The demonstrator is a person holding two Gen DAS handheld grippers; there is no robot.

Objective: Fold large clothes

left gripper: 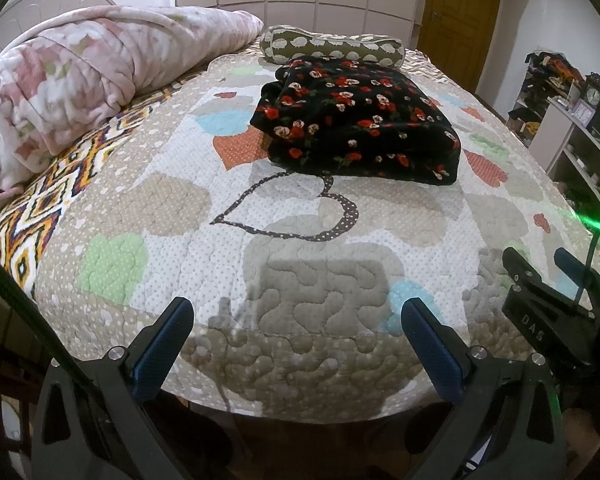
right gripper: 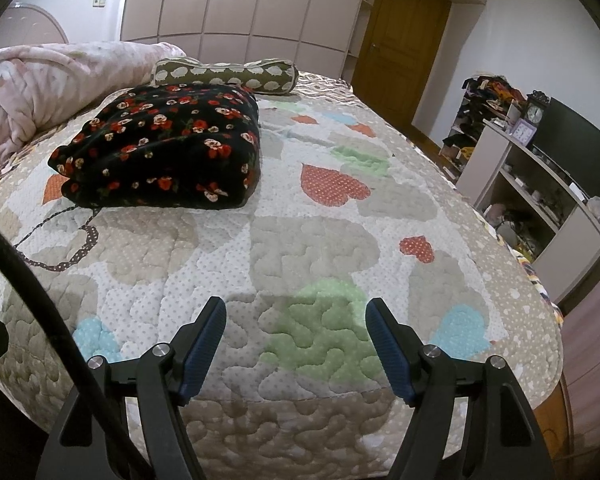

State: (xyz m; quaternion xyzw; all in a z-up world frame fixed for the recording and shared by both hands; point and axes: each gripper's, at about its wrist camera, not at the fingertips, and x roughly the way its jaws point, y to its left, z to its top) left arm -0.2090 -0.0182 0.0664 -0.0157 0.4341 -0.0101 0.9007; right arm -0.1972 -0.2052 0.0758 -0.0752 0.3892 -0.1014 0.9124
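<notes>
A black garment with red and white flowers (left gripper: 356,120) lies folded into a thick rectangle on the quilted bedspread (left gripper: 300,280), towards the far middle of the bed. It also shows in the right wrist view (right gripper: 160,144), at the left. My left gripper (left gripper: 298,312) is open and empty, above the near edge of the bed, well short of the garment. My right gripper (right gripper: 296,312) is open and empty over the near right part of the bed. The right gripper also shows at the right edge of the left wrist view (left gripper: 540,260).
A rolled pink floral blanket (left gripper: 80,80) lies along the bed's left side. An olive bolster pillow (left gripper: 332,50) lies behind the garment. Shelves with clutter and a clock (right gripper: 536,112) stand to the right. A wooden door (right gripper: 404,48) is at the back.
</notes>
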